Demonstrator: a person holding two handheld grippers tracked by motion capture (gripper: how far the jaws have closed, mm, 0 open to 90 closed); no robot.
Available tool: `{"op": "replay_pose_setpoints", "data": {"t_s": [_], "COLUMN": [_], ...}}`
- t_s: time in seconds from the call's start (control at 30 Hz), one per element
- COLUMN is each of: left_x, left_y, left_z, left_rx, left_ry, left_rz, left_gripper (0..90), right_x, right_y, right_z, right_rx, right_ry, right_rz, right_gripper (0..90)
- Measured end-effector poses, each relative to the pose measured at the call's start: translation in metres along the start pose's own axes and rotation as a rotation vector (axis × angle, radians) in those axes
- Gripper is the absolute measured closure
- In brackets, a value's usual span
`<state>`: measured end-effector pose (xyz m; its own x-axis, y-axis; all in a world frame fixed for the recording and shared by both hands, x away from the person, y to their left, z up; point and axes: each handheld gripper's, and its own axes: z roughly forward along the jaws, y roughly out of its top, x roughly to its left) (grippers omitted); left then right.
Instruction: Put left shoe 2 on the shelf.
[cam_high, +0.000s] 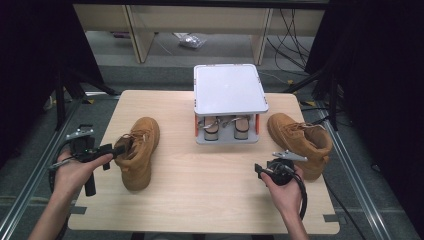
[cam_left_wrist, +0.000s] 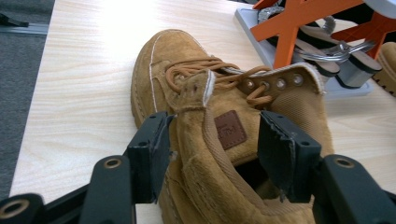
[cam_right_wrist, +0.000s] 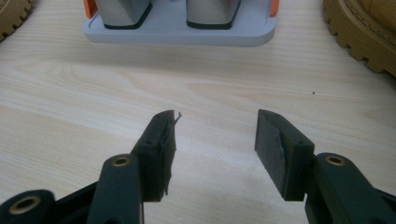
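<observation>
A tan suede lace-up boot lies on the left of the wooden table, toe pointing away. My left gripper is at its ankle opening. In the left gripper view the boot's tongue and side wall sit between the jaws of the left gripper. One jaw is outside the boot and the other inside the opening, with a gap at the inner pad, so it stands open. A matching boot sits at the right. My right gripper hovers just left of it, open and empty over bare wood.
A small grey shoe rack with a white top and orange struts stands at the table's far middle, with a pair of shoes on its lower shelf. Its base lies straight ahead of the right gripper. The right boot's lugged sole is at the right.
</observation>
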<state>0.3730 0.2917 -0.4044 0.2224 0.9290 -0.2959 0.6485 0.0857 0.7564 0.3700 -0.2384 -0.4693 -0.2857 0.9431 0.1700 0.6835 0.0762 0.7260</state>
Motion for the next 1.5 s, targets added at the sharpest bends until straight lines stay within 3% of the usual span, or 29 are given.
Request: {"op": "replay_pose_setpoints", "data": {"t_s": [0.23,0.47,0.57,0.6,0.63,0.67,0.73,0.77,0.8,0.93,1.13,1.23,1.33,1.5], "left_x": [0.001,0.005,0.001,0.002,0.000,-0.001,-0.002,-0.002,-0.002,-0.001,0.000,0.004,0.008,0.009], "left_y": [0.002,0.006,0.007,0.008,0.008,0.008,0.007,0.007,0.007,0.004,0.003,-0.001,-0.008,-0.009], "left_z": [0.009,0.019,0.024,0.025,0.027,0.028,0.030,0.029,0.029,0.030,0.030,0.030,0.030,0.030], "left_rx": [0.028,0.099,0.091,0.103,0.090,0.119,0.115,0.133,0.144,0.123,0.138,0.086,0.020,0.011], "left_ry": [0.026,0.036,0.039,0.041,0.048,0.049,0.067,0.078,0.069,0.075,0.069,0.032,0.005,-0.011], "left_rz": [-0.007,0.031,0.015,0.033,0.021,0.032,0.032,0.054,0.043,0.024,0.026,-0.071,-0.141,-0.154], "left_gripper": [44.3,47.8,50.1,51.9,51.9,55.3,58.9,58.9,59.8,64.6,75.3,76.1,77.0,77.7], "right_x": [0.002,0.000,0.001,0.001,0.001,0.002,0.003,0.003,0.004,0.004,0.003,0.003,0.003,0.003], "right_y": [0.003,0.001,0.002,0.003,0.003,0.003,0.002,0.002,0.003,0.003,0.001,0.002,0.002,0.002], "right_z": [0.000,0.003,0.000,0.000,0.000,0.001,0.000,0.000,-0.001,-0.001,0.001,0.001,0.000,0.001], "right_rx": [-0.009,0.003,0.000,-0.005,-0.005,-0.011,-0.002,-0.002,-0.002,0.004,0.011,0.009,0.006,0.008], "right_ry": [0.013,0.020,0.005,0.021,0.021,0.007,0.018,0.018,0.019,0.012,0.030,0.019,0.031,0.032], "right_rz": [-0.008,-0.013,-0.001,-0.001,-0.001,-0.014,-0.010,-0.010,-0.001,-0.013,-0.004,-0.007,-0.004,-0.004], "right_gripper": [48.5,48.3,48.2,48.2,48.2,48.1,48.1,48.1,48.0,47.9,47.7,47.7,47.6,47.7]}}
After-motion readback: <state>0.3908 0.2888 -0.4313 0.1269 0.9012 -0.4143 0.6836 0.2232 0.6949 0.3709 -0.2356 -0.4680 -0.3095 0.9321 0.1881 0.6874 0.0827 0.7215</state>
